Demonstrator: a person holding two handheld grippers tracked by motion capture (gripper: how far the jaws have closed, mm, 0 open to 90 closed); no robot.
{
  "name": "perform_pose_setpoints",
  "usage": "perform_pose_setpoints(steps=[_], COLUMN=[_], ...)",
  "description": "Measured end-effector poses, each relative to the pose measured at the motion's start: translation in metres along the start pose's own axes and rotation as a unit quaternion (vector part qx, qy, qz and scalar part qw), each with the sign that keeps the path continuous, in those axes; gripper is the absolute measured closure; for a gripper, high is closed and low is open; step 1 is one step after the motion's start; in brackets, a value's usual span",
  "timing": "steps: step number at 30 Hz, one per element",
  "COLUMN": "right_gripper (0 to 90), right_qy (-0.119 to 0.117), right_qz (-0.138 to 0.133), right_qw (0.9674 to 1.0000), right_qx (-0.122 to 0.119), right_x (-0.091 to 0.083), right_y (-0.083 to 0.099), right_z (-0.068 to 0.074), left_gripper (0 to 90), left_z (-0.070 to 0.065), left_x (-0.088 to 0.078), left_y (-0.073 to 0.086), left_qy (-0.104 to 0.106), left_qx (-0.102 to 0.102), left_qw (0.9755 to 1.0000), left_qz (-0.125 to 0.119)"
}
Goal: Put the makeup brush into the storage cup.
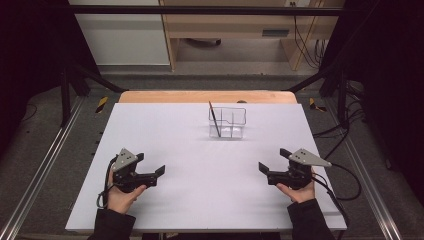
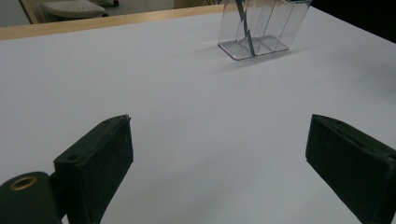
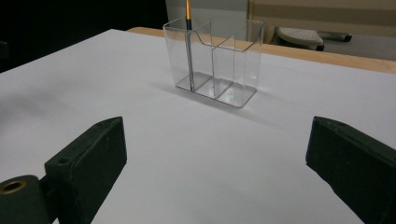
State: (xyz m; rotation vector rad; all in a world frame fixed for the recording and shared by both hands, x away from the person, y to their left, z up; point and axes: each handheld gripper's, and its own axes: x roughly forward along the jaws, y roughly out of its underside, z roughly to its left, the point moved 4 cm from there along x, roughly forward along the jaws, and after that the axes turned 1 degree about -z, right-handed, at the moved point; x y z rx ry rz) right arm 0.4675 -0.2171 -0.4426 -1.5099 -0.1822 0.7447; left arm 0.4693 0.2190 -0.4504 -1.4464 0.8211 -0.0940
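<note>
The white desk [image 1: 200,200] is bare near the person. A clear holder [image 1: 227,123] stands far-centre w/ a pencil [image 1: 214,119] leaning in its left compartment, so it stays upright. Left gripper [image 1: 161,171] and right gripper [image 1: 262,167] rest apart, fingers released, grasping nothing.

Holder and pencil toward the table's far edge

On the table [image 1: 200,200], the holder [image 1: 227,123] stands near the far edge, slightly right of the middle. The pencil [image 1: 214,119] stands tilted in its left compartment. The left tongs [image 1: 159,171] sit near the front left corner, the right tongs [image 1: 263,168] near the front right, well apart from the holder.
</note>
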Motion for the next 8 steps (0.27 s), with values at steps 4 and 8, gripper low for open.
perform_pose_setpoints(steps=[4,8], right_gripper=[5.5,5.4], right_qy=[0.003,0.004], right_qz=[-0.001,-0.001], right_qw=[1.0000,1.0000], right_qx=[0.006,0.003], right_x=[-0.0025,-0.0030], right_y=[0.0028,0.0036], right_z=[-0.0016,-0.0017], left_gripper=[6.8,6.9], left_z=[-0.0006,-0.0006], left_x=[0.0004,0.0007], left_y=[0.0006,0.0007], left_qy=[-0.001,-0.001], left_qx=[0.003,0.003], left_qw=[1.0000,1.0000], left_qz=[0.001,0.001])
